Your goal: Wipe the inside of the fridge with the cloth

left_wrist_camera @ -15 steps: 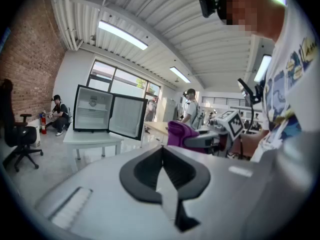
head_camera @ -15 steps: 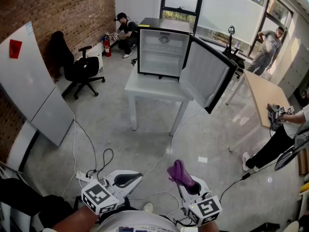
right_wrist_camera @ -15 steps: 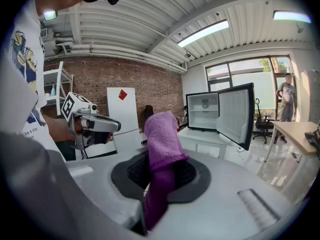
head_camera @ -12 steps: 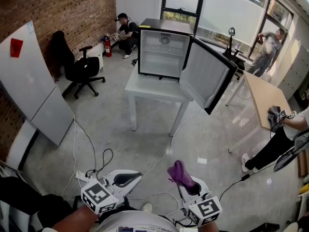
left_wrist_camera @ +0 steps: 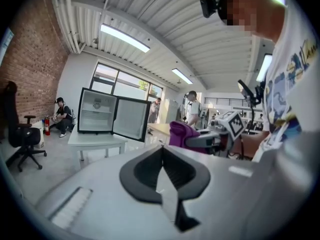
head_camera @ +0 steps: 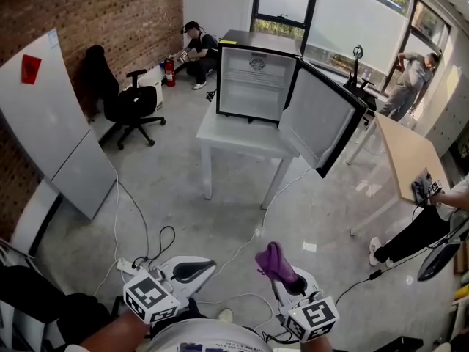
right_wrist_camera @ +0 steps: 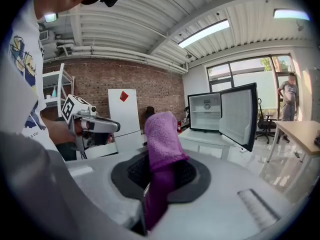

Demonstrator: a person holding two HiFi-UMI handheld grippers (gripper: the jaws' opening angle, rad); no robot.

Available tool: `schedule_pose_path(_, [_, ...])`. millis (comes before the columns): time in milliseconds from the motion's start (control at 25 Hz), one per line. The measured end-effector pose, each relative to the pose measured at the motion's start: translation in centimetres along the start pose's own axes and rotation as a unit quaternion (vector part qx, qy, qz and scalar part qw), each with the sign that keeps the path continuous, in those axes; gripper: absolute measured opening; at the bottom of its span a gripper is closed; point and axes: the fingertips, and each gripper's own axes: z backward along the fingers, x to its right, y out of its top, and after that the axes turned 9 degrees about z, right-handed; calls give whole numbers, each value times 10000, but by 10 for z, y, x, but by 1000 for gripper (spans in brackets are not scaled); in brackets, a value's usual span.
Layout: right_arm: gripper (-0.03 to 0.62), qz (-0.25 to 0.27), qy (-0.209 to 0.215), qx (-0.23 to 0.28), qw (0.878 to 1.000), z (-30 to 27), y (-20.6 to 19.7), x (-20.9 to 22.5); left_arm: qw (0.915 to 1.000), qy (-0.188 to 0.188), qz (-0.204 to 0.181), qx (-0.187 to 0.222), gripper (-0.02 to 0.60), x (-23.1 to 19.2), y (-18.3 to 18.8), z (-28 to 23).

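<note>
**Wiping not begun: cloth gripped, fridge well apart**

Head view. Small black fridge with white interior [head_camera: 255, 86] on pale grey table [head_camera: 238, 139], far off across concrete floor [head_camera: 183, 196]. Black-edged door [head_camera: 320, 123] swung wide open. Both grippers low at bottom edge, well apart from table. Bare left gripper [head_camera: 192, 271] beside right gripper [head_camera: 284, 276]. Crumpled purple microfibre cloth [head_camera: 272, 259] sticking up from the right one's jaws.

Left gripper view. Jaws pressed together, pads meeting, nothing between. Fridge small in the distance with a shelf showing inside; any dirt too small to judge.

Right gripper view. Jaws clamped on lower part of cloth, upper fold standing free above. Fridge and open door beyond, right of centre.

Progress, as judged:
- Done: cloth secured, door open.
- Left: whole approach to the table, then reaching in with the cloth and wiping walls, shelf and bottom of the interior.
- No contact between cloth and fridge yet, so effectively none of the wiping complete.
</note>
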Motion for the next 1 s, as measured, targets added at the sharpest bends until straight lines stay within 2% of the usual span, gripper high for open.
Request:
schedule_pose_path(400, [52, 21, -94, -56, 9999, -36, 15, 2, 9999, -68, 78, 93, 5, -40, 13, 5])
schedule_pose_path(520, [52, -39, -179, -132, 9997, -51, 19, 5, 9995, -219, 134, 162, 5, -56, 21, 4])
schedule_pose_path(720, [54, -145, -346, -196, 9991, -85, 36, 2, 9989, -430, 165, 28, 5, -91, 35, 8])
schedule_pose_path(1000, [52, -250, -593, -195, 9977, -137, 57, -13, 9978, -645, -125, -83, 5, -139, 51, 25])
